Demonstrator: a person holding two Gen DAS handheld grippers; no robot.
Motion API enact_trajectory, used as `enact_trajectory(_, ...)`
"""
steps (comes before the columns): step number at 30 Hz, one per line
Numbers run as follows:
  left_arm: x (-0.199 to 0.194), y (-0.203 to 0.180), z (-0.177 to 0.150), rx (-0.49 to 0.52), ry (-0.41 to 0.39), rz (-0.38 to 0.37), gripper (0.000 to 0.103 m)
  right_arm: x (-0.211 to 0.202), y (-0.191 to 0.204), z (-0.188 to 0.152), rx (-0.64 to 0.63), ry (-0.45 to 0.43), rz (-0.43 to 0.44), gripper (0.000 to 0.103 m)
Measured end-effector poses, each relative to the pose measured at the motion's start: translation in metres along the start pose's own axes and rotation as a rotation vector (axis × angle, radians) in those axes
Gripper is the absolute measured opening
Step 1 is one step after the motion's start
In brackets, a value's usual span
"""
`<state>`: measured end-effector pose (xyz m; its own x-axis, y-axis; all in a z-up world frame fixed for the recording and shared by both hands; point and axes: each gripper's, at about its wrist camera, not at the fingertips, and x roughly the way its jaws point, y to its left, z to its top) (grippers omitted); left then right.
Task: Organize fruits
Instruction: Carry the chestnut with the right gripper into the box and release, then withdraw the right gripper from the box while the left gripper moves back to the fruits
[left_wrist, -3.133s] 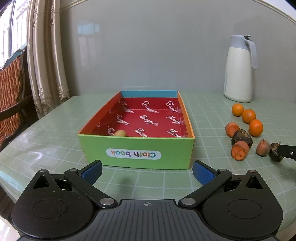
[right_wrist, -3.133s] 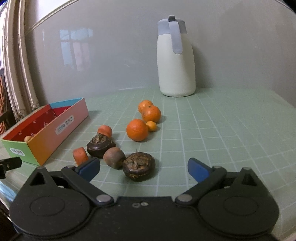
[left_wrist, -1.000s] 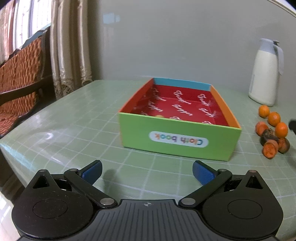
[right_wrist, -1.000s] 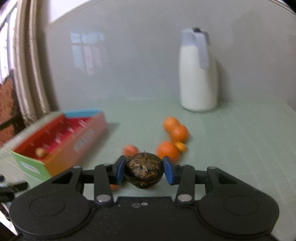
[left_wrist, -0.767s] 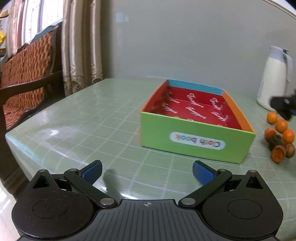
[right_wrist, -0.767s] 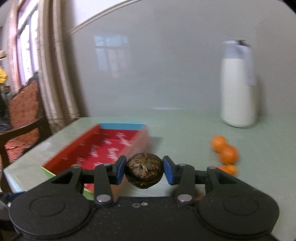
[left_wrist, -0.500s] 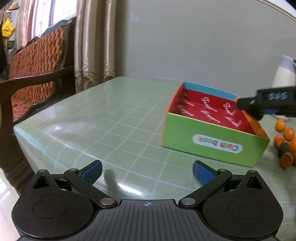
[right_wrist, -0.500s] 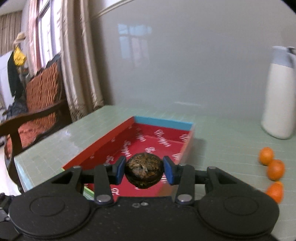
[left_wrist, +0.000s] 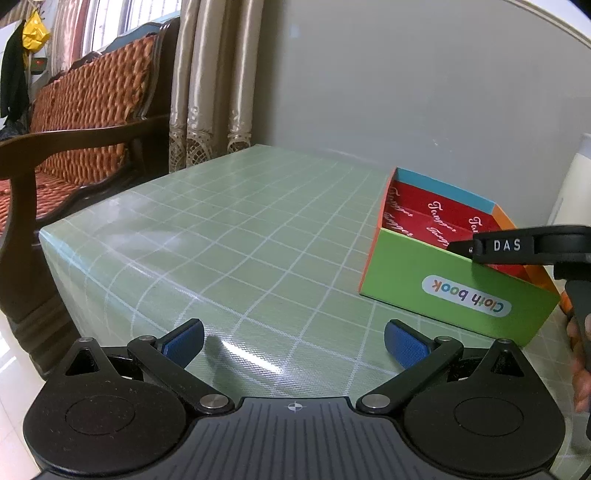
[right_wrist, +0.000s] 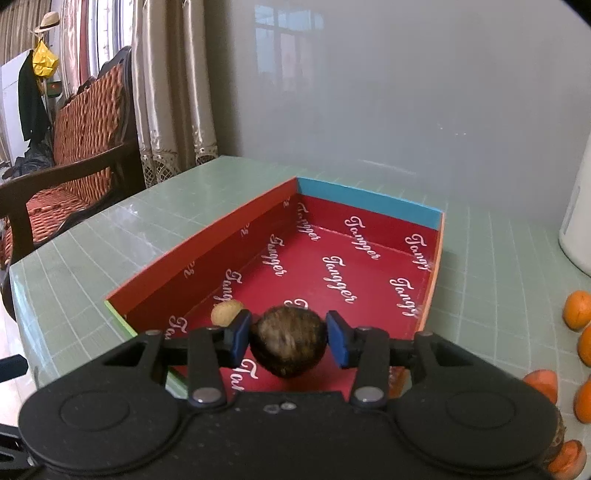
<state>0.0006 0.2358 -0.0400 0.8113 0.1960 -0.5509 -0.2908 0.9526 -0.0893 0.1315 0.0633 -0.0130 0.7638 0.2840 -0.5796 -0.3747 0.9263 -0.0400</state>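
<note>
My right gripper (right_wrist: 289, 339) hangs over the near end of the red-lined box (right_wrist: 236, 225). Its jaws have parted slightly; the dark brown fruit (right_wrist: 289, 341) sits blurred between the pads, a small gap on its right side. A small tan fruit (right_wrist: 226, 311) lies in the box's near left corner. My left gripper (left_wrist: 293, 340) is open and empty above the green table, left of the box (left_wrist: 454, 284). The right gripper's finger (left_wrist: 524, 245) shows over the box in the left wrist view.
Several oranges (right_wrist: 577, 309) and orange-red fruits (right_wrist: 541, 382) lie on the table right of the box. A white jug (right_wrist: 578, 218) stands at the far right. A wooden chair (left_wrist: 74, 147) and curtains stand beyond the table's left edge.
My right gripper carried the dark fruit from the pile to over the box and has just loosened its jaws. My left gripper swung away to the left.
</note>
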Motion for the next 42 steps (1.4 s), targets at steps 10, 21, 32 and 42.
enact_trajectory(10, -0.001, -0.012, -0.001, 0.025, -0.001, -0.013, 0.103, -0.04, -0.02, 0.007, 0.06, -0.113, 0.02, 0.05)
enact_trajectory(21, -0.008, -0.045, -0.005, 0.094, -0.011, -0.048, 0.103, -0.113, -0.095, -0.025, 0.129, -0.221, -0.147, 0.088)
enact_trajectory(32, -0.025, -0.108, -0.009, 0.219, -0.047, -0.188, 0.103, -0.152, -0.173, -0.092, 0.292, -0.276, -0.397, 0.093)
enact_trajectory(42, -0.049, -0.181, -0.014, 0.381, -0.104, -0.367, 0.103, -0.187, -0.213, -0.124, 0.389, -0.315, -0.498, 0.095)
